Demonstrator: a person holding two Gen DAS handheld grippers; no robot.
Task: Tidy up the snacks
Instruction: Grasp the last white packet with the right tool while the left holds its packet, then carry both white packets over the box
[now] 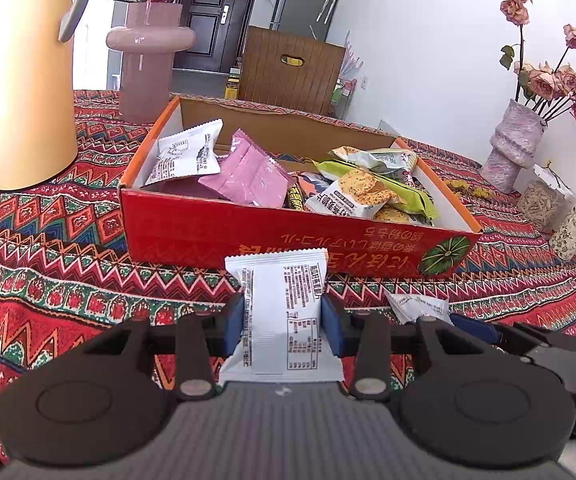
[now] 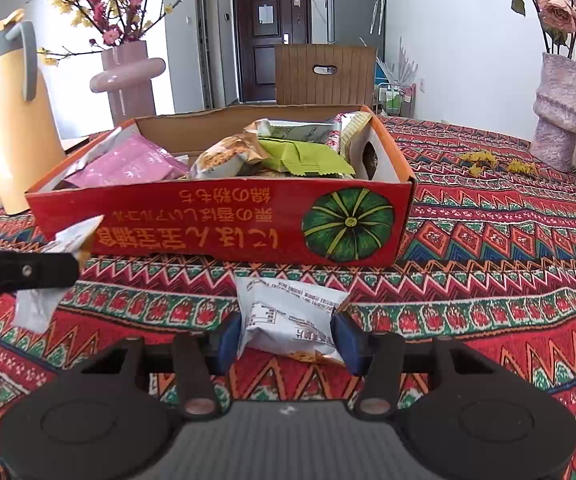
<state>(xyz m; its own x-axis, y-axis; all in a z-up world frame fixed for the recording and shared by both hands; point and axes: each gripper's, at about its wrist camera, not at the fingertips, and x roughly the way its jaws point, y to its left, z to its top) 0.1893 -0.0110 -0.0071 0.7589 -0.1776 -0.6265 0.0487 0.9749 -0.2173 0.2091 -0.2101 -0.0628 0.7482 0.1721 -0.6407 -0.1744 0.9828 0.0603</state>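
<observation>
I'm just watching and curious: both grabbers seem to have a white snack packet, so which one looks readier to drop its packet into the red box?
Probably the left gripper: its white packet is clamped and lifted. The right gripper only brackets its packet, apparently still on the cloth.

Left gripper (image 1: 282,320): matte black plastic body with two round disc housings, angular black linkage arms pinned by silver-capped pivots, a grey ribbed centre plate, and two blue rectangular finger pads (image 1: 233,322). Right gripper (image 2: 288,338): identical build, black discs and arms, grey ribbed plate, blue pads (image 2: 346,338).
</observation>
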